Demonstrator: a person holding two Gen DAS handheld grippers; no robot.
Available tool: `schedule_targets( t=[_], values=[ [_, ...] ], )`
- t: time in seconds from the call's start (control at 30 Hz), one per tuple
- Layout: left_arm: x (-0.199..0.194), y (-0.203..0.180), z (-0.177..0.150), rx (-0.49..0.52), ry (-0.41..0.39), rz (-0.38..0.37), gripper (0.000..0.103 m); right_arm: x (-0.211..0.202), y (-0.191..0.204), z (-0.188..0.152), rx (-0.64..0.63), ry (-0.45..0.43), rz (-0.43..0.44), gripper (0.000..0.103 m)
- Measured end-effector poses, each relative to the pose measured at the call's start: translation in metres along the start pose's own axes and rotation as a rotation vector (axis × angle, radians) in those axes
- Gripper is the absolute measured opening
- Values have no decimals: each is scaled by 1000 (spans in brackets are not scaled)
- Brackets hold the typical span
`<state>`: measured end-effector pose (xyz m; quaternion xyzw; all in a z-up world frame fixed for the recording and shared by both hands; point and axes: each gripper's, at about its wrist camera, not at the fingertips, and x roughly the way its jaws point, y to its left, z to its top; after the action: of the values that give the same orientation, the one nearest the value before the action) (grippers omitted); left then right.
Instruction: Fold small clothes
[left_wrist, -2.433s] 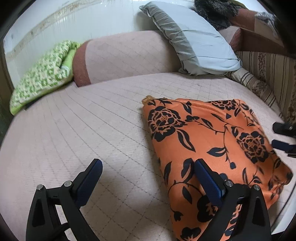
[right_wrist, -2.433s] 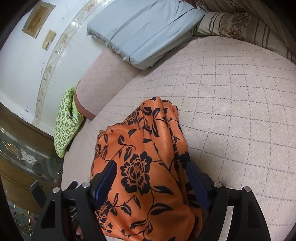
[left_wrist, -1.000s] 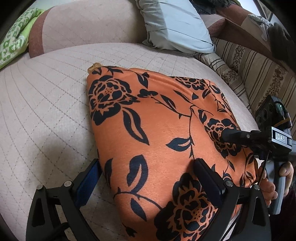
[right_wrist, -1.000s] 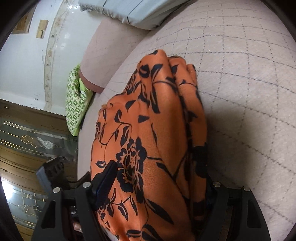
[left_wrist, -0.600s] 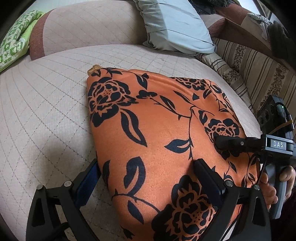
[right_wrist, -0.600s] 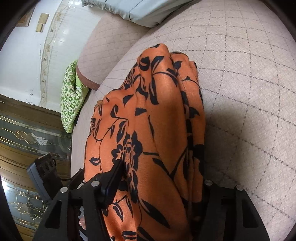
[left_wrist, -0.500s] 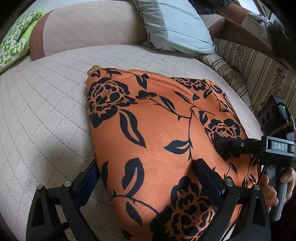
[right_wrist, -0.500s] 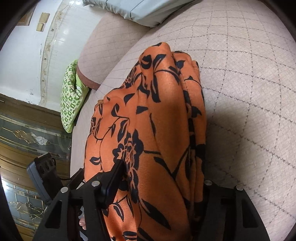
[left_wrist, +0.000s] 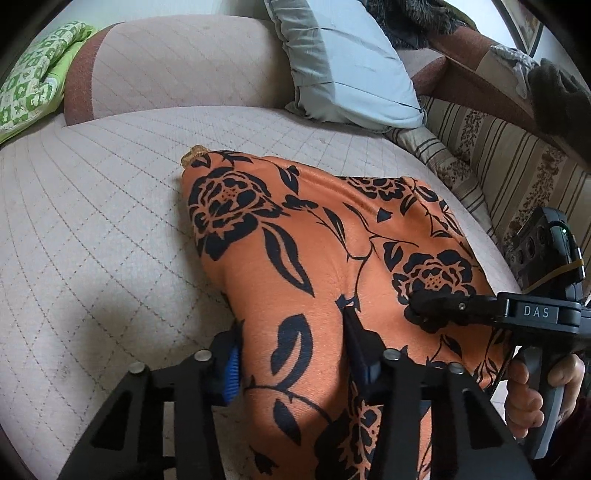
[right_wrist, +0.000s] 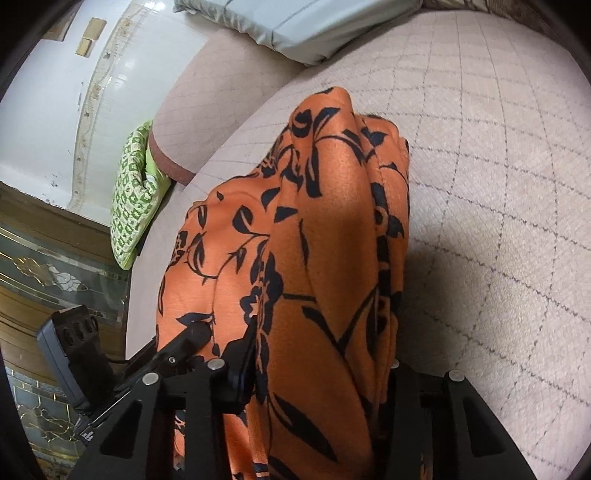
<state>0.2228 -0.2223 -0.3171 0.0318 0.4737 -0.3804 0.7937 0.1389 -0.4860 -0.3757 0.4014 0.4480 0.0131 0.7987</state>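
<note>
Garment: orange floral cloth (left_wrist: 317, 258) lay on the quilted bed (left_wrist: 92, 221).
Left hand-held gripper (left_wrist: 291, 354): angled down, jaws just closed, pinching its near edge.
Right hand-held gripper (right_wrist: 321, 373): likewise clamped; right finger hidden under fabric.

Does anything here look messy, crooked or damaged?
Nothing looks damaged or spilled. The orange cloth with black flowers lies bunched, not flat, on the beige quilted cushion, its right side gathered in thick ridges. The left gripper and right gripper each pinch its near edge.

One garment (left_wrist: 295, 258), two pillows (left_wrist: 343, 70).
</note>
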Motion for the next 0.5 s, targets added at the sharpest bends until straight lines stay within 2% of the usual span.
schedule_targets(
  t=[0.2, 0.27, 0.37, 0.5],
  values=[
    [-13, -1, -5, -8, -17, -1, 42, -12, 16, -5, -23, -62, 0, 41],
    [-21, -2, -6, -1, -39, 25, 41, -16, 22, -7, -31, -83, 20, 41],
    [-39, 1, -6, 2, -87, 59, 41, -14, 34, -10, -40, -83, 53, 40],
    [-69, 23, -9, -39, -135, 74, 41, -7, 59, -17, -72, -71, 99, 40]
  ],
)
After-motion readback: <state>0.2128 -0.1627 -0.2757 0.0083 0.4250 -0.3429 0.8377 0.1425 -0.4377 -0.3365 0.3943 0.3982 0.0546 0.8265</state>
